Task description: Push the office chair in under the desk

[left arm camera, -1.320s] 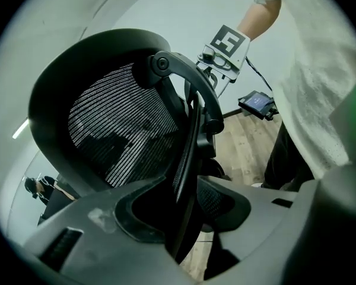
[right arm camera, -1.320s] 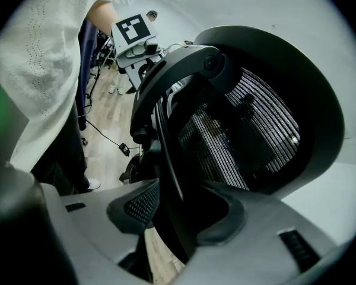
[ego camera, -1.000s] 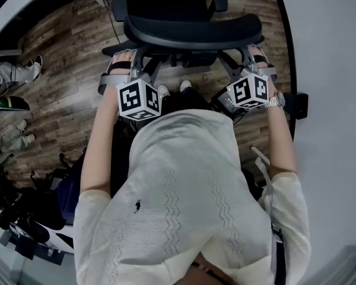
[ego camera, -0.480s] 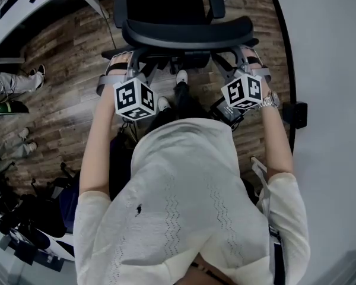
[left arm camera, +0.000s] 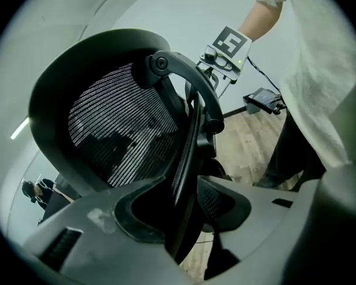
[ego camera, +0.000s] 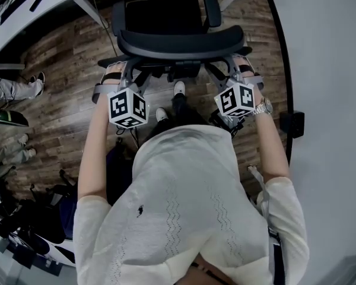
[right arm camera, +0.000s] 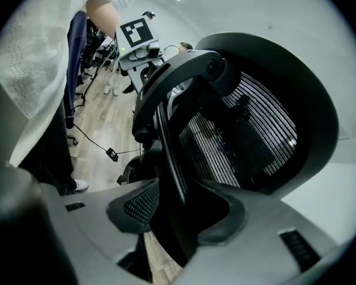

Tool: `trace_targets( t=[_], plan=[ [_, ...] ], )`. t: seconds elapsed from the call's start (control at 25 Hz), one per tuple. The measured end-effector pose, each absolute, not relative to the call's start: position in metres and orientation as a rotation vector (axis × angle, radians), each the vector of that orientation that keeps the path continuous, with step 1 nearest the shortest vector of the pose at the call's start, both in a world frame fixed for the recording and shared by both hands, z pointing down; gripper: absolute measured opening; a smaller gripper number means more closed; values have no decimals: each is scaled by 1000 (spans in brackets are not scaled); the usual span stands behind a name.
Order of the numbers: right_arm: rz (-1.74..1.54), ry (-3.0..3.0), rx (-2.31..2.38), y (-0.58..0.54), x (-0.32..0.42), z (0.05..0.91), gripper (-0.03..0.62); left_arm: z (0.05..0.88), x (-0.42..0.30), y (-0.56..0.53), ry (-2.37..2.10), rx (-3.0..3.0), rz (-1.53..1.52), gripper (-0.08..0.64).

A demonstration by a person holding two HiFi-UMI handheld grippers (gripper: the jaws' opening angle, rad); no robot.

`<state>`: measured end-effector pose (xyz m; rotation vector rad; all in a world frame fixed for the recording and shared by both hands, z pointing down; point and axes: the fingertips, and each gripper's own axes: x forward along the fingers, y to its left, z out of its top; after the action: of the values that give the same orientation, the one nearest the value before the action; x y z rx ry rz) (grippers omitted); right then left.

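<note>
The black office chair has a mesh backrest (ego camera: pixel 181 42) and a seat (ego camera: pixel 160 12) that faces the white desk (ego camera: pixel 44 2) at the top left. My left gripper (ego camera: pixel 130 70) is shut on the backrest's left edge. My right gripper (ego camera: pixel 233 69) is shut on its right edge. In the left gripper view the backrest rim (left arm camera: pixel 187 153) runs between the jaws of the left gripper (left arm camera: pixel 181 218). The right gripper view shows the same rim (right arm camera: pixel 166 153) clamped in the right gripper (right arm camera: pixel 175 218). The chair's base is hidden under the seat.
A light wall (ego camera: pixel 326 70) runs along the right, with a black box (ego camera: pixel 293 123) on the wood floor beside it. Other people's legs (ego camera: pixel 12 76) and dark chair bases (ego camera: pixel 24 218) are at the left. The person's feet (ego camera: pixel 179 89) stand just behind the chair.
The chair and both grippers have moved forward, up the frame towards the desk. The person has stepped after it. Both grips are unchanged.
</note>
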<state>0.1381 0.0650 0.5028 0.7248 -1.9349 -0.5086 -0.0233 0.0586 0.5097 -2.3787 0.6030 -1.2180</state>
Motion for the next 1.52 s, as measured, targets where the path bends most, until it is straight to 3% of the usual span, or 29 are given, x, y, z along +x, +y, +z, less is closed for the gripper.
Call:
trace_targets(
  t=[1.52],
  plan=[
    [-517, -1957, 702, -33, 137, 496, 187, 504, -24, -34, 619, -2378, -1234, 166]
  ],
)
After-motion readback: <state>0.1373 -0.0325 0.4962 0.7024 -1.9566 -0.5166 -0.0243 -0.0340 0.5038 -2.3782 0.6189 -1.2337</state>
